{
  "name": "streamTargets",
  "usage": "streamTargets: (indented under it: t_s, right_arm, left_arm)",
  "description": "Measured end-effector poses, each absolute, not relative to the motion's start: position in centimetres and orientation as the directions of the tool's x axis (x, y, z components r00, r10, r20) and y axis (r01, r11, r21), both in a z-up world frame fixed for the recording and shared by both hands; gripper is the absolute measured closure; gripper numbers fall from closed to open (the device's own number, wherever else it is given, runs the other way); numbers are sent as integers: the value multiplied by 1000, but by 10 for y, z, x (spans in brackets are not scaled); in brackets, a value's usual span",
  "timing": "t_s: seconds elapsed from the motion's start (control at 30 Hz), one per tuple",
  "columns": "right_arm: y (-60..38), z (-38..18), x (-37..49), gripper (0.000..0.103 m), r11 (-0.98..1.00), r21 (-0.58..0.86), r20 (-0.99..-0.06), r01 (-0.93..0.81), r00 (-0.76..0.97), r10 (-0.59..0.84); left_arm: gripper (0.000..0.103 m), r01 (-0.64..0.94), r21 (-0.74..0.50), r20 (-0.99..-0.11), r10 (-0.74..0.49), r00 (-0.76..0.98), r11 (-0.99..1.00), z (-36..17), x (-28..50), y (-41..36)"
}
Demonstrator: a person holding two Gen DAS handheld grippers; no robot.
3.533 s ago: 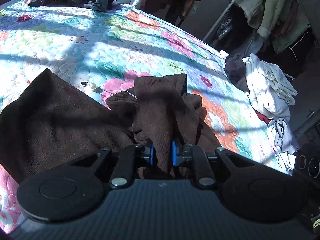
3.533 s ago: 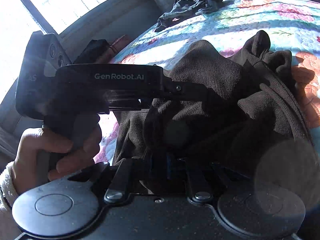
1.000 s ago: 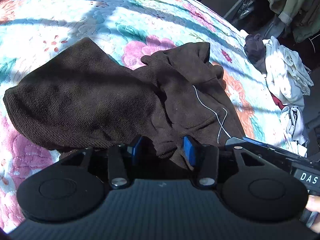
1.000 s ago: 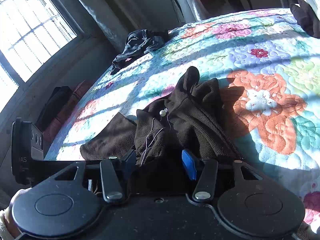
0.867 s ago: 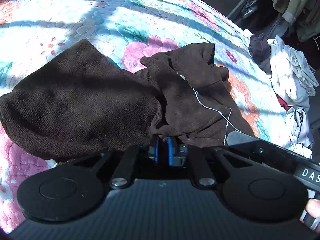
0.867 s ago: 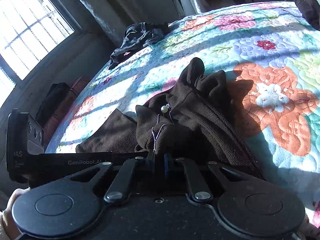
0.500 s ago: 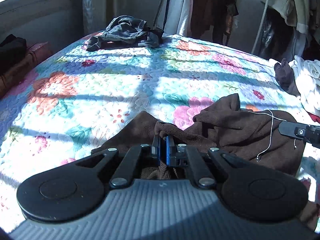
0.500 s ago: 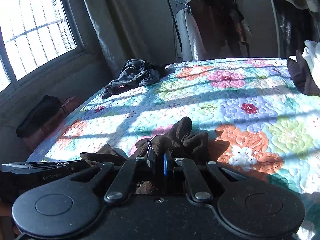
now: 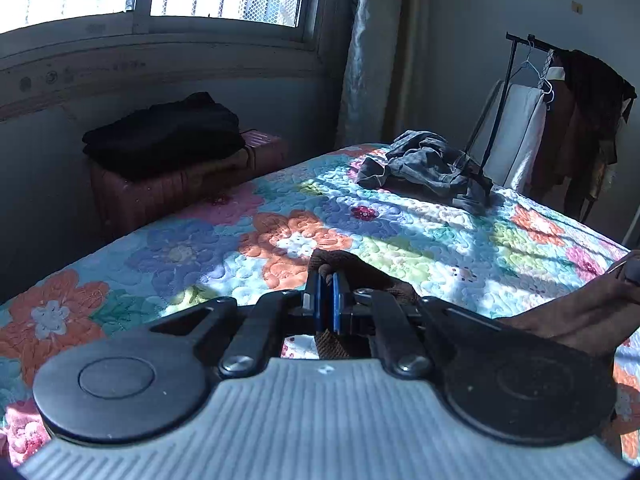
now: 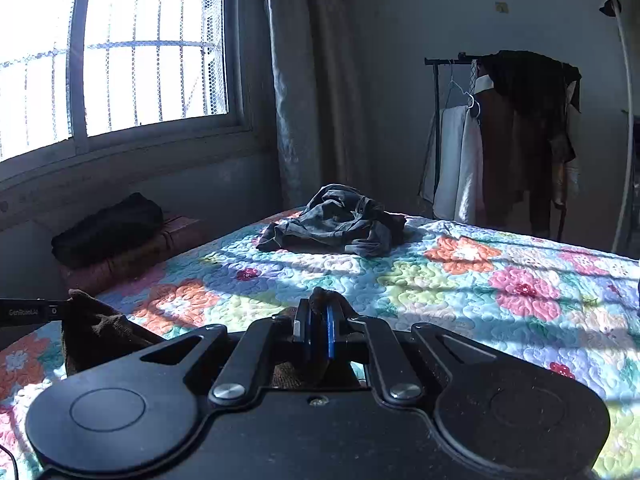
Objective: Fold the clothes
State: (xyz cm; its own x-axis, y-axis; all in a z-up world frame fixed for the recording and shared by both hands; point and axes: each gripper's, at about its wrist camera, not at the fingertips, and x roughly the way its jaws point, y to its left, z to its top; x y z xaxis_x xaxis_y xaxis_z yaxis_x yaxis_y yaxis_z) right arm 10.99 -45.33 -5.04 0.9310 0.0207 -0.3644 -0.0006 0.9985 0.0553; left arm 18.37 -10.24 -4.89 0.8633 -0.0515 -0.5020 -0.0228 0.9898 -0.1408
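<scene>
We see a bed under a floral quilt (image 9: pixel 460 236) filling most of both views, sun striping it from the barred window (image 10: pixel 132 52). A clothes rack (image 10: pixel 516 136) stands by the far wall, a grey garment (image 9: pixel 428 168) lies crumpled at the quilt's far edge, and a dark folded pile (image 9: pixel 164 136) sits on a pink case. We hold the brown garment (image 9: pixel 576 312) above the quilt. Our left gripper (image 9: pixel 326 298) is clenched on one edge of it, and our right gripper (image 10: pixel 318 330) is clenched on another.
</scene>
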Motion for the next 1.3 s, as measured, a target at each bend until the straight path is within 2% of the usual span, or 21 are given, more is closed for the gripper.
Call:
streamTargets:
  t_s: [0.1, 0.2, 0.23, 0.3, 0.37, 0.4, 0.43, 0.47, 0.57, 0.63, 0.77, 0.87, 1.03, 1.13, 1.27, 1.3]
  right_arm:
    - [-460, -58, 132, 93, 994, 98, -378, 39, 926, 1]
    - [-478, -78, 151, 92, 981, 174, -472, 89, 882, 4]
    - [-485, -85, 156, 88, 972, 204, -507, 116, 862, 3]
    - [-504, -98, 153, 86, 932, 318, -565, 172, 824, 40]
    - [-518, -106, 144, 77, 892, 404, -587, 203, 805, 83]
    - [-523, -109, 136, 73, 884, 418, -594, 212, 799, 89]
    - [-527, -111, 129, 64, 883, 415, -598, 219, 797, 83]
    - [-529, -111, 122, 56, 889, 400, -595, 222, 801, 68]
    - [-541, -113, 103, 41, 915, 343, -582, 215, 812, 27]
    - [-552, -117, 96, 40, 922, 304, -601, 240, 799, -10]
    - [-584, -136, 93, 40, 869, 355, -657, 344, 753, -30]
    - [-589, -151, 98, 40, 856, 339, -733, 390, 680, -20]
    - [-578, -160, 107, 40, 893, 296, -746, 338, 666, -5]
    - [-581, -167, 117, 36, 900, 258, -754, 352, 655, -40]
    - [-596, -188, 130, 34, 846, 382, -738, 371, 674, 38]
    - [-588, -189, 130, 38, 865, 368, -721, 340, 692, 35]
  left_arm:
    - [97, -74, -103, -566, 3, 825, 992, -75, 198, -101]
    - [97, -104, -44, -673, 47, 738, 994, -110, 218, -101]
    - [97, -91, -45, -712, 31, 702, 995, -119, 222, -99]
    - [95, -70, -96, -717, -21, 696, 993, -122, 216, -94]
    - [88, -41, -128, -706, -62, 705, 991, -120, 210, -91]
    - [81, -21, -132, -693, -77, 716, 991, -116, 206, -91]
    - [75, 9, -133, -683, -98, 724, 991, -112, 205, -94]
    - [74, 38, -136, -672, -121, 731, 990, -107, 204, -96]
    - [69, 155, -169, -654, -229, 721, 973, -94, 202, -110]
    - [62, 236, -203, -651, -311, 693, 950, -93, 202, -123]
    - [58, 331, -245, -685, -404, 606, 911, -107, 206, -156]
    - [58, 331, -208, -748, -368, 553, 920, -130, 211, -175]
    - [58, 352, -227, -760, -391, 519, 908, -140, 208, -180]
    - [57, 355, -212, -774, -378, 508, 911, -144, 212, -184]
    - [57, 341, -223, -777, -378, 503, 913, -148, 215, -186]
    - [57, 341, -218, -777, -374, 506, 914, -149, 215, -188]
